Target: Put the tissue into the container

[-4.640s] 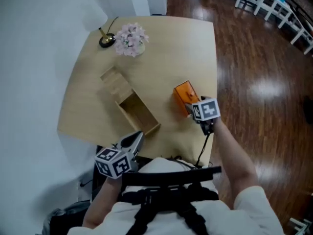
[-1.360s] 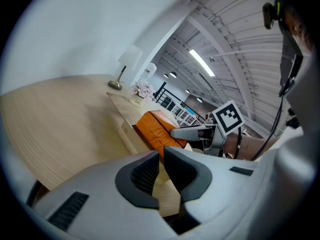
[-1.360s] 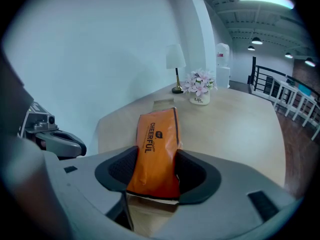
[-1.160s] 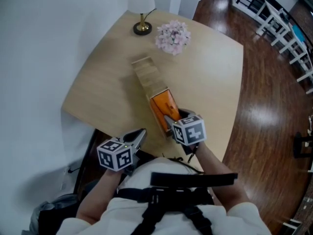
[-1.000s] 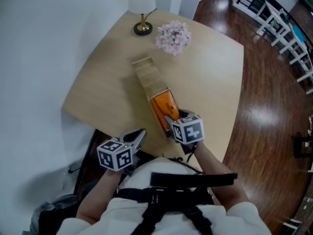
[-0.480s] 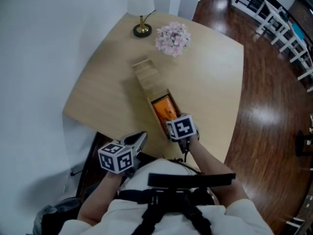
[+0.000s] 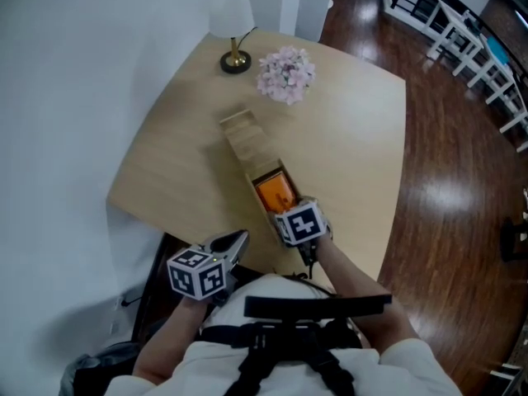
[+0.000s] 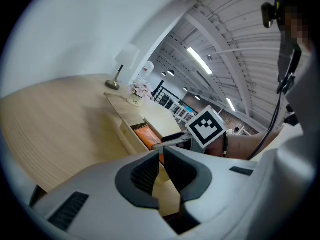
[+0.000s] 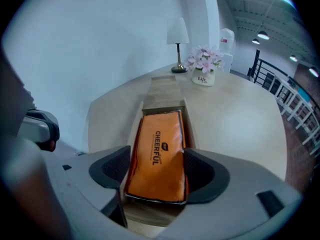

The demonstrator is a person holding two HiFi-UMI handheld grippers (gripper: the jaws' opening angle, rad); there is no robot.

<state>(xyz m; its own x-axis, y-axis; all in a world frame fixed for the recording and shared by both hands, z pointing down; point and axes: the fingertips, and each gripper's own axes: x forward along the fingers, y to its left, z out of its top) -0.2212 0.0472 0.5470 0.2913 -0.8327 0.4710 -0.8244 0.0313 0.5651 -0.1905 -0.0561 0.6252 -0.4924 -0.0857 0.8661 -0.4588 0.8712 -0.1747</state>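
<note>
Two grippers are seen at the near edge of a pale wooden table (image 7: 346, 139), one in each of the person's hands. The right gripper (image 9: 156, 173) is held low over the near end of the long wooden container (image 7: 241, 137), and its jaws are opening: the dark pads are seen on either side of the orange tissue pack (image 9: 160, 144), close beside its long edges, with no clear press on it. The tissue pack is laid flat inside the open near part of the container, label upward, its length in line with the container's own; the far part of the container is covered by a wooden top. The left gripper (image 8: 161, 156) is kept apart from the container, to its left at the table's near edge, and its jaws are drawn together to a thin slit with nothing held between them; past them, in the left gripper view, the container, the orange pack and the right gripper's marker cube are seen. At the far end of the table a lamp (image 7: 231, 23) with a white shade and a brass foot is placed, and just beside it a flower pot (image 7: 286, 74) with pale pink blooms, both well apart from the container. Dark glossy floor (image 7: 462, 180) is seen to the right of the table
</note>
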